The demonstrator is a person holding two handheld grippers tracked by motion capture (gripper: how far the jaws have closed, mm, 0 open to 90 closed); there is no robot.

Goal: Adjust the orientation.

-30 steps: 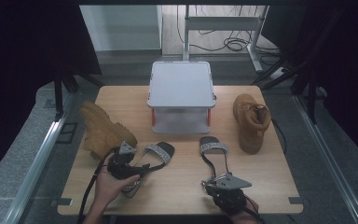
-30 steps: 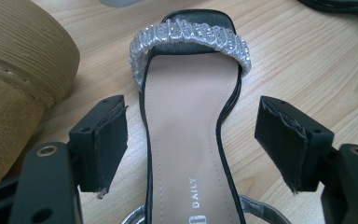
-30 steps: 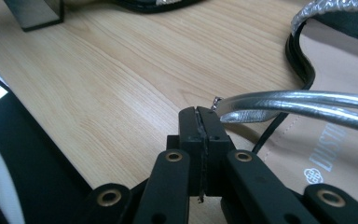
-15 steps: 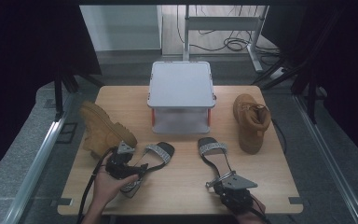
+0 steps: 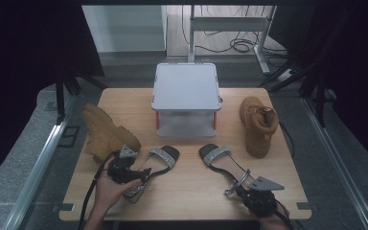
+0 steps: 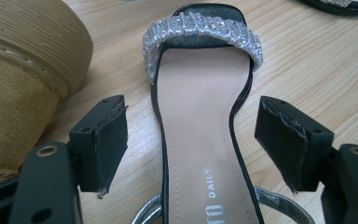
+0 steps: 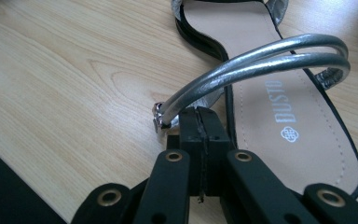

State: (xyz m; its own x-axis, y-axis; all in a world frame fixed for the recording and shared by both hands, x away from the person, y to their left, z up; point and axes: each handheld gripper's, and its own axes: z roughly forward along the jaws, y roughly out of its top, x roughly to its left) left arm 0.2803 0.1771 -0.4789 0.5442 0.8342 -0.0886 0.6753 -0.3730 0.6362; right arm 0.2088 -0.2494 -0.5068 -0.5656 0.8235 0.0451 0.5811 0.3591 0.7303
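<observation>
Two black sandals with glittery toe bands lie on the wooden table point(image 5: 191, 191). The left sandal point(image 5: 162, 157) point(image 6: 200, 121) lies between the jaws of my left gripper point(image 5: 141, 173) point(image 6: 191, 140), which is open; its pads stand clear of the sole on both sides. The right sandal point(image 5: 218, 158) point(image 7: 279, 112) has a silver ankle strap point(image 7: 261, 58). My right gripper point(image 5: 239, 186) point(image 7: 200, 114) is near the front right edge of the table. Its jaws are pressed together, pinching the strap just by its buckle end.
A tan boot point(image 5: 108, 132) lies on its side at the left, close to my left gripper. A second tan boot point(image 5: 258, 124) stands at the right. A clear box with a grey lid point(image 5: 187, 88) sits at the back middle. The table's front edge is close to both hands.
My right gripper has moved right and toward the front edge, pulling the right sandal's heel end with it. The left gripper and left sandal have stayed put.
</observation>
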